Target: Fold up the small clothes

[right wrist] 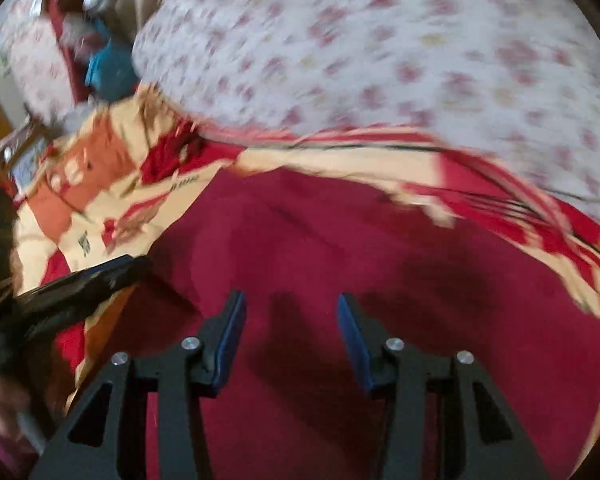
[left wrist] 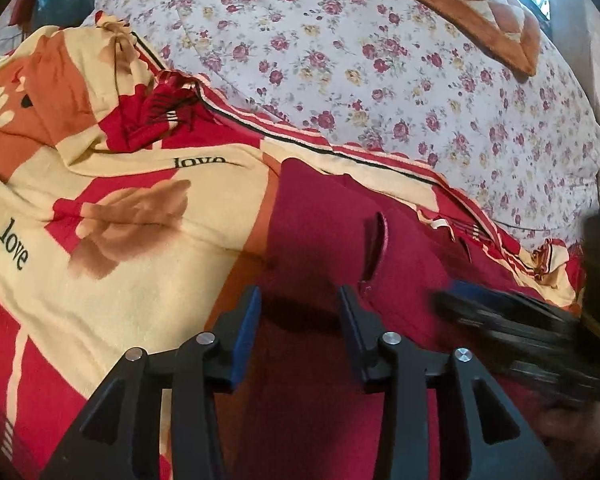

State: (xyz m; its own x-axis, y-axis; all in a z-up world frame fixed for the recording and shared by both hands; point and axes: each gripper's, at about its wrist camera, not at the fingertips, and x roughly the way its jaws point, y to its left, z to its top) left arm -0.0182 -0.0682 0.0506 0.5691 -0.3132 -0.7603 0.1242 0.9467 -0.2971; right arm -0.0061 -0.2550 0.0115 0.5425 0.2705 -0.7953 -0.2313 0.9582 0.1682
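Observation:
A dark red garment (left wrist: pixel 320 232) lies spread on a red, cream and orange "love" blanket (left wrist: pixel 140 208). It has a slit-like opening (left wrist: pixel 374 244) near its middle. My left gripper (left wrist: pixel 300 300) is open and empty, just above the garment's left part. My right gripper (right wrist: pixel 290 304) is open and empty over the garment (right wrist: pixel 340 248), and its view is blurred by motion. The right gripper shows blurred at the right edge of the left wrist view (left wrist: pixel 520 320). The left gripper shows at the left of the right wrist view (right wrist: pixel 80 284).
A white floral quilt (left wrist: pixel 380 60) rises behind the blanket. A brown and cream checked cushion (left wrist: pixel 460 4) lies at the back right. Blue and red items (right wrist: pixel 108 64) sit at the far left beyond the bed.

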